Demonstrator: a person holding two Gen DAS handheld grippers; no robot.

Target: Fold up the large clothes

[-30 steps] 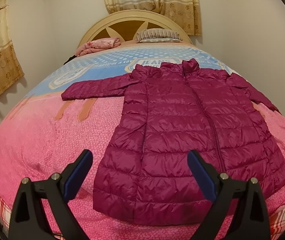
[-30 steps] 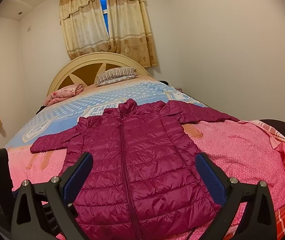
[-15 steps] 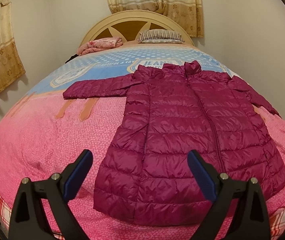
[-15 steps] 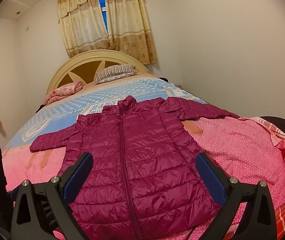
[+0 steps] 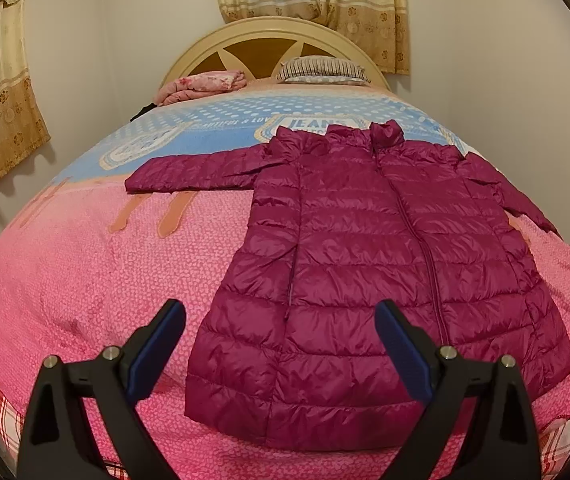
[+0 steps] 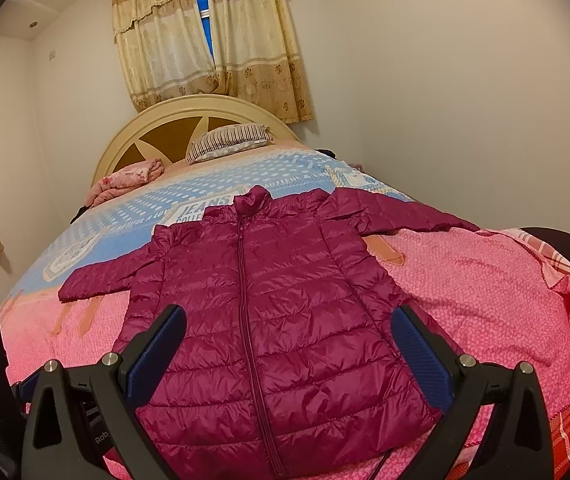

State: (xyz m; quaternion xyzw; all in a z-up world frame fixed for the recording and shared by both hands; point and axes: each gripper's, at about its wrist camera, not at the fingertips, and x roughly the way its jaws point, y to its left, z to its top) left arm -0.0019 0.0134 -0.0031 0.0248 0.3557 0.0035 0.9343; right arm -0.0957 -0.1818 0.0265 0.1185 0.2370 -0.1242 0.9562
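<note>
Compared with a second ago, both cameras have drawn slightly nearer to the foot of the bed (image 5: 65,264) and tilted a little, so the puffer jacket (image 5: 369,264) fills a bit more of each view; the jacket itself has not shifted. It lies flat, front up and zipped, on the pink bedspread (image 6: 485,280), collar toward the headboard (image 6: 173,128), both sleeves stretched out sideways and the hem near the foot edge. The left gripper (image 5: 281,344) hovers above the hem's left part, its blue-padded fingers spread wide and holding nothing, clear of the fabric. The right gripper (image 6: 289,348) hangs over the lower middle of the jacket, fingers likewise wide apart and empty, the zipper line running between them. A striped pillow (image 6: 227,142) and a folded pink blanket (image 5: 201,86) rest by the headboard, well apart from the jacket.
</note>
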